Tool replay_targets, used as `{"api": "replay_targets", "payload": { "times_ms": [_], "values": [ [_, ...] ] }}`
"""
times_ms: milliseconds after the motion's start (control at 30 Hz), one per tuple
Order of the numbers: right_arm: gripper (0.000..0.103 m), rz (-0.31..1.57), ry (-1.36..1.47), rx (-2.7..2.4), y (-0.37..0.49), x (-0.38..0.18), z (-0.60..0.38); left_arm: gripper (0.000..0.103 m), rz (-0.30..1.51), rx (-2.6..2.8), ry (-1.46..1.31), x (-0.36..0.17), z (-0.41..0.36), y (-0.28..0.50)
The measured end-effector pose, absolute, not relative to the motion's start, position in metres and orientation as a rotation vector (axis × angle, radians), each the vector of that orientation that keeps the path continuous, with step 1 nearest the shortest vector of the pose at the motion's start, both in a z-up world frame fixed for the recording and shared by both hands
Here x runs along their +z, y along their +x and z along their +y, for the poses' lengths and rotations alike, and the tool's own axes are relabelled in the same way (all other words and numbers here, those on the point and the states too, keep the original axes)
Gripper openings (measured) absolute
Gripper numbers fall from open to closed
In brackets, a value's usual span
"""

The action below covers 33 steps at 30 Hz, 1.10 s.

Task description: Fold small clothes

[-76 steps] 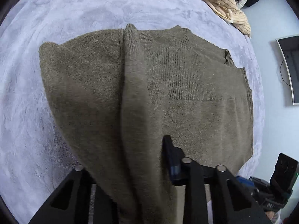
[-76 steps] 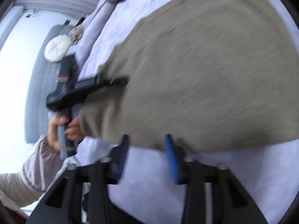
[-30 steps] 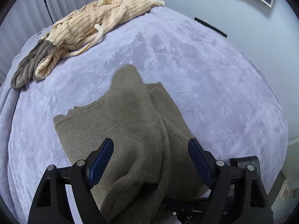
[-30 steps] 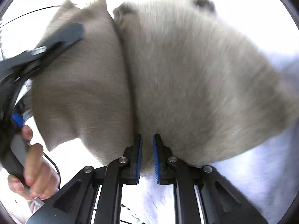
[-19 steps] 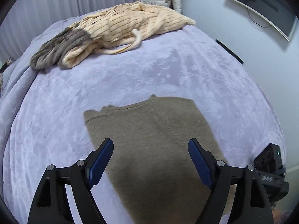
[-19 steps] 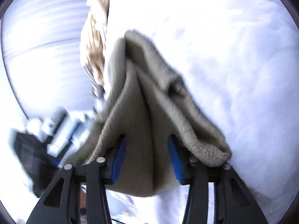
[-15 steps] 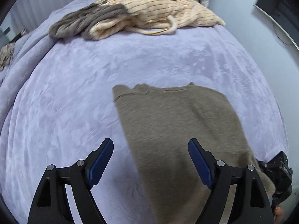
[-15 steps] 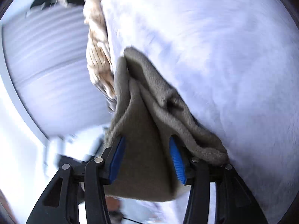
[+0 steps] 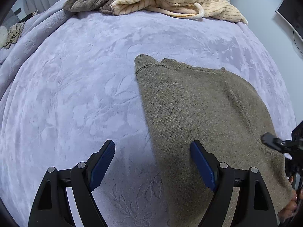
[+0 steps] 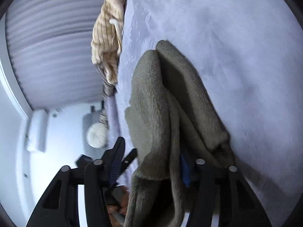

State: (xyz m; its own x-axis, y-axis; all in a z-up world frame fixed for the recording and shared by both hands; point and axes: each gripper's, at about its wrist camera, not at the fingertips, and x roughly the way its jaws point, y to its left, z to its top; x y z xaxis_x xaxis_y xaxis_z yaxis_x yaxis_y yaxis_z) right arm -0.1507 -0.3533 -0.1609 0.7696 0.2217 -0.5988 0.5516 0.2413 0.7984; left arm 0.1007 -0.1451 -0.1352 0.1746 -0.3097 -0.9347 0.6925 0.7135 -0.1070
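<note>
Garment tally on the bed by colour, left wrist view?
Olive-brown sweater: 1
Cream striped garment: 1
Grey-brown fleece garment: 1
Beige crumpled garment, far left edge: 1
Total: 4

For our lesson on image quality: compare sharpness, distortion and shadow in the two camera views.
Left wrist view: sharp, the sweater knit readable, the bedspread bulging under fisheye distortion, a shadow beneath the left gripper. Right wrist view: soft and smeared, dark corners.

Black angular left tool and right tool: ribbed blue pads, round silver screws, triangular cut-outs in arms.
</note>
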Motion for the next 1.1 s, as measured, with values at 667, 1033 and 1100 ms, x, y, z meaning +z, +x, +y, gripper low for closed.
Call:
{"api": "replay_targets", "payload": {
  "times_ms": [667, 1033, 1100],
  "values": [
    [0.047, 0.784, 1.086, -0.445, -0.208, -0.126, -0.357, 0.094, 1.176, -0.812, 0.468, -0.131, -0.139, 0.092],
    [0.037, 0.955, 0.976, -0.277, -0.206, -0.118, -0.308, 0.083, 1.688, -0.985, 0.166, -0.171, -0.089, 0.068],
    [0.006, 1.001, 0.937, -0.288, -0.198, -0.121, -0.302, 0.048, 1.664, -1.007, 0.258, -0.171, -0.097, 0.052]
  ]
}}
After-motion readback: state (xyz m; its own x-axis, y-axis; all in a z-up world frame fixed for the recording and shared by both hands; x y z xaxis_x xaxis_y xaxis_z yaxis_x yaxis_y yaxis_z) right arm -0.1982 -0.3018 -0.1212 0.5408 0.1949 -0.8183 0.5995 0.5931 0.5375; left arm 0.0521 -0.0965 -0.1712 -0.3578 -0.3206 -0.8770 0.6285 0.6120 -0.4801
